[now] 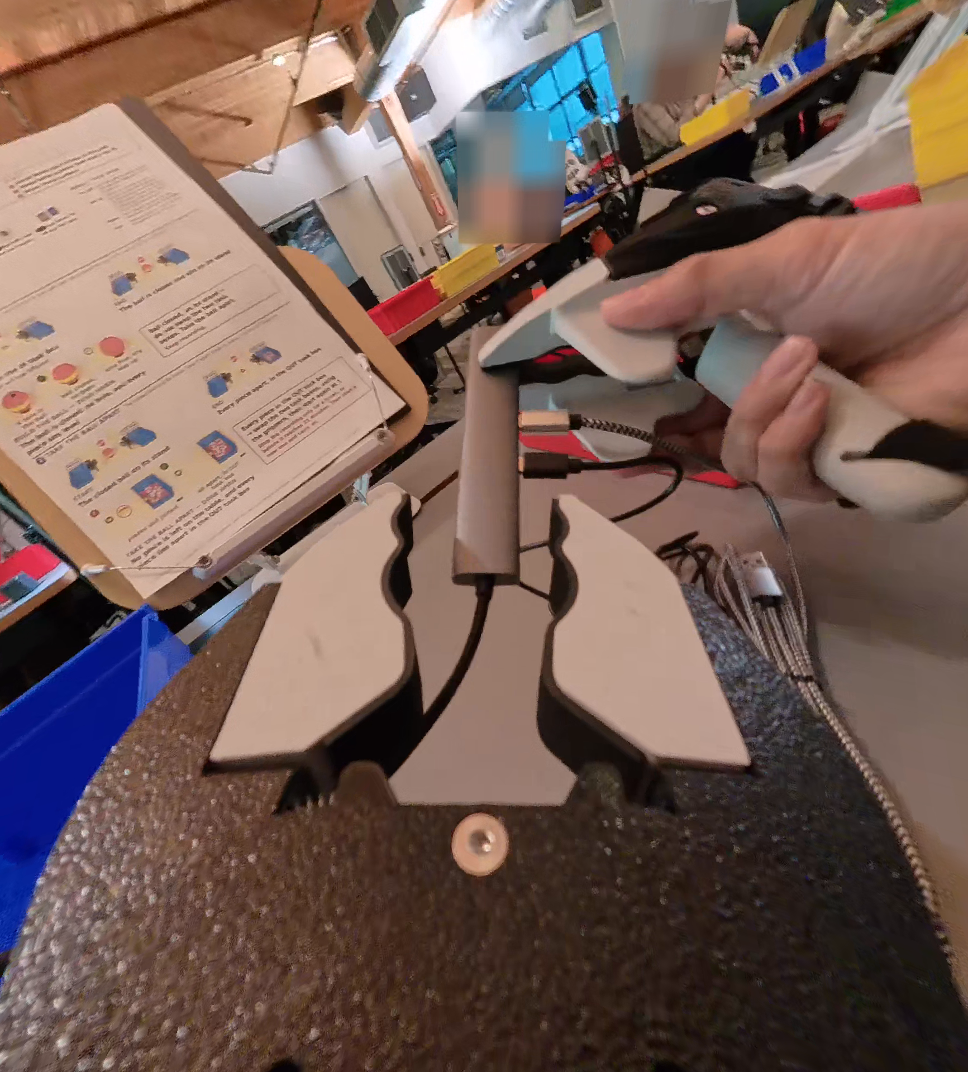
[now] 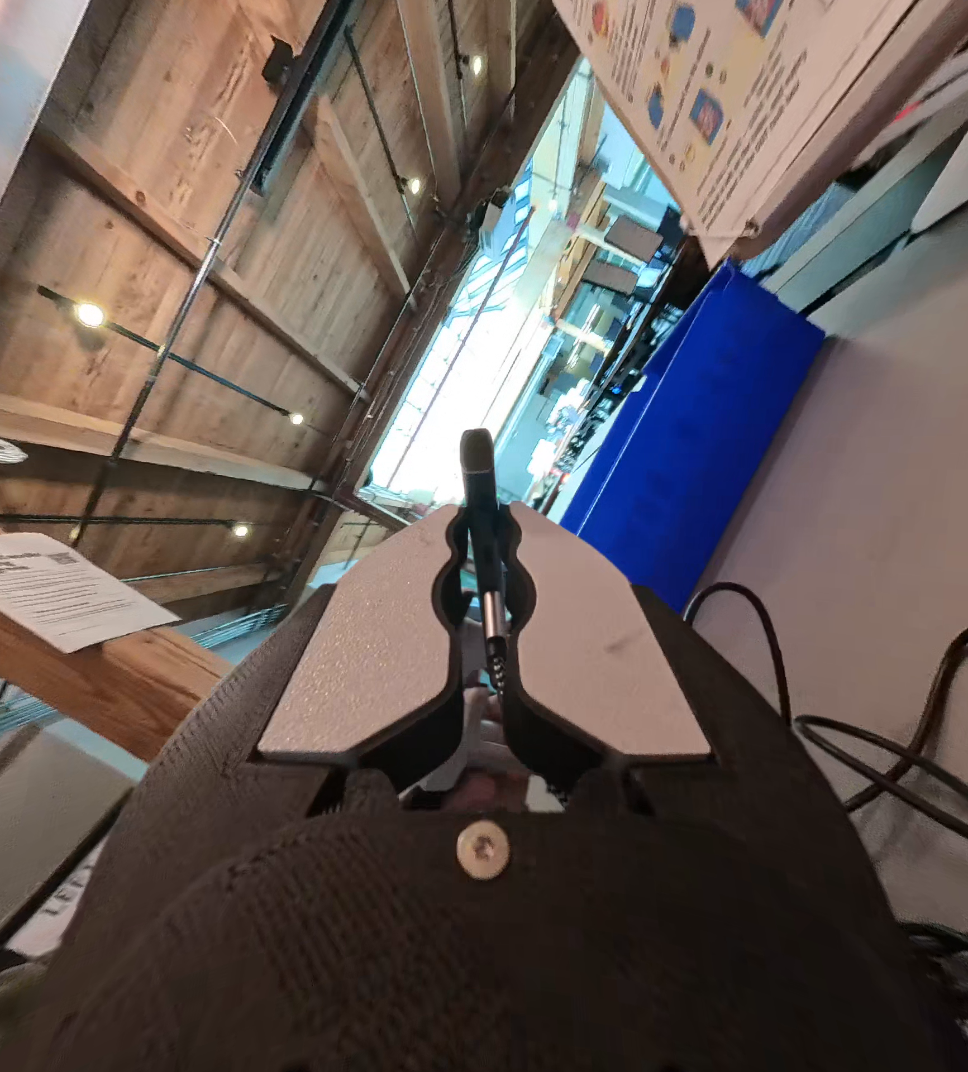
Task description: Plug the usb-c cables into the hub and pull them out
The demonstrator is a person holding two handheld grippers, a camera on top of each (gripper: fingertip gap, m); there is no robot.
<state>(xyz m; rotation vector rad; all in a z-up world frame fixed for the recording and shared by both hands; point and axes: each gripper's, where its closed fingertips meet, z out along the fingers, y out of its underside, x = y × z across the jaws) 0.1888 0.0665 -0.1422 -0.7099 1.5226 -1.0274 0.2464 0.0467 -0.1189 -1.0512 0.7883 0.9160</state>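
Observation:
The grey bar-shaped hub (image 1: 484, 464) points away from me, its far end raised above the table. A silver plug on a braided cable (image 1: 542, 420) and a black plug (image 1: 545, 466) sit in its right side. My left gripper (image 1: 481, 510) is open; the hub's near end lies between its fingertips without touching them. My right gripper (image 1: 504, 362), held by a hand, reaches in from the right and closes on the hub's far end. In the right wrist view the gripper (image 2: 484, 513) is shut on the thin dark hub (image 2: 475, 455), with the silver plug (image 2: 493, 612) just behind the pinch.
A loose braided cable with a white plug (image 1: 760, 580) lies on the grey table (image 1: 905, 638) at the right. Black cable loops (image 2: 905, 754) lie there too. A blue bin (image 1: 34, 783) stands at the left below an instruction sheet on a board (image 1: 150, 348). Left tips to right tips: about 7 cm.

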